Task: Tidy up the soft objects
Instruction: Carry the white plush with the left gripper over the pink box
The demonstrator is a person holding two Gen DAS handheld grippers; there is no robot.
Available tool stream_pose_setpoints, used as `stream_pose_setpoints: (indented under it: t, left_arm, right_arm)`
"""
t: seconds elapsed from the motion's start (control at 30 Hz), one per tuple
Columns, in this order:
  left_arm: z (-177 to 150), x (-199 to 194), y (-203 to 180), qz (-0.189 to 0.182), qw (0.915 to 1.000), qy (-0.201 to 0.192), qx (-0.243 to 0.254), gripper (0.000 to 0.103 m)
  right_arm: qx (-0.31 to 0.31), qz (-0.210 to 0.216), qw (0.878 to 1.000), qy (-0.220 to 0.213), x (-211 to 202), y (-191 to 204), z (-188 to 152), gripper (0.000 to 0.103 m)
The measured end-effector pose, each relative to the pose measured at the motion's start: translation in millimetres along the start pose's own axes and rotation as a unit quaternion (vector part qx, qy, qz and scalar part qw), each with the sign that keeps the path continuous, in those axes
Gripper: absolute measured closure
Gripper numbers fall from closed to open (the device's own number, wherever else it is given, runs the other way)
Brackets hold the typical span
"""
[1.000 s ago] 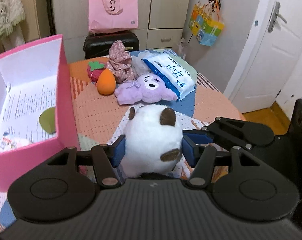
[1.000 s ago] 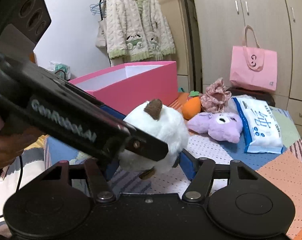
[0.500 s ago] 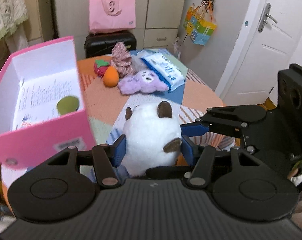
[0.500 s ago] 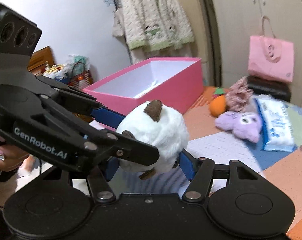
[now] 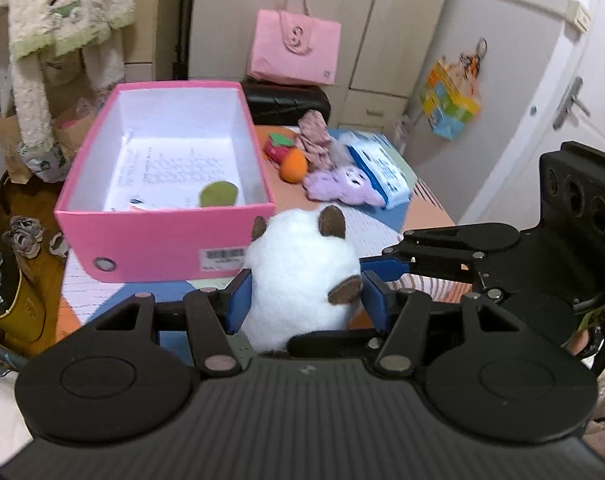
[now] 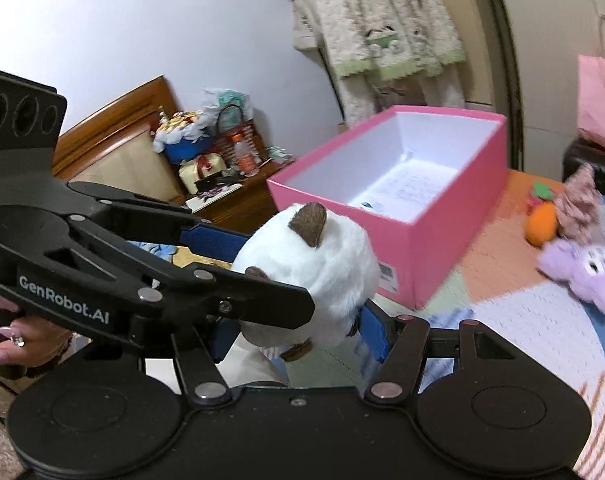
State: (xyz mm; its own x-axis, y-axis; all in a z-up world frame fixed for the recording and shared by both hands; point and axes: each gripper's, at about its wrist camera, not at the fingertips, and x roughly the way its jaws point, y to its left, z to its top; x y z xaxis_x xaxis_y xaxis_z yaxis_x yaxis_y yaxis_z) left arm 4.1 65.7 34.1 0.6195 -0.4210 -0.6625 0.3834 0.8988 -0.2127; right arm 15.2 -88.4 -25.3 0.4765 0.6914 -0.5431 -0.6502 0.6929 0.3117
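white plush toy (image 5: 300,276) held off the bench (image 5: 386,232) by both tongs at once: left tongs (image 5: 302,300) pinch its flanks, right tongs (image 6: 298,320) pinch it across from the side; blue pads sunk into the fur on each. it hangs just in front of the near wall of the pink box (image 5: 166,240), not yet over the opening

risks, as i judge them:
- two grips on one squashy ball; if the hands drift apart or twist, the fur slides through a pad and the toy rolls out
- near wall of the box stands close; a low carry could knock or shove the light cardboard
- releasing one pair early may let the toy swing

materials: toy round, long fluffy pile, brown felt-like ears and paws, compresses easily. box rigid card, glossy pink outside, white inside, printed sheet and a green disc (image 5: 218,194) on its floor. further back a purple plush (image 5: 338,186), orange carrot toy (image 5: 293,165), crinkly tissue pack (image 5: 380,172), all on the quilted patchwork cover
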Motion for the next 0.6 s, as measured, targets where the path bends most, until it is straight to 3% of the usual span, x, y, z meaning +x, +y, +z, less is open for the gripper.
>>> stream_pose_setpoints:
  t: [0.3, 0.6]
  left_arm:
    - [30, -22, 16, 0.001, 0.9974, -0.067, 0.024, 0.047]
    - [76, -1, 42, 0.006, 0.9962, -0.079, 0.036, 0.047]
  right_arm:
    - [-0.064, -0.029, 0.997, -0.039, -3, 30, 47, 0.035]
    - [-0.080, -0.051, 0.994, -0.054, 18, 13, 95, 0.035]
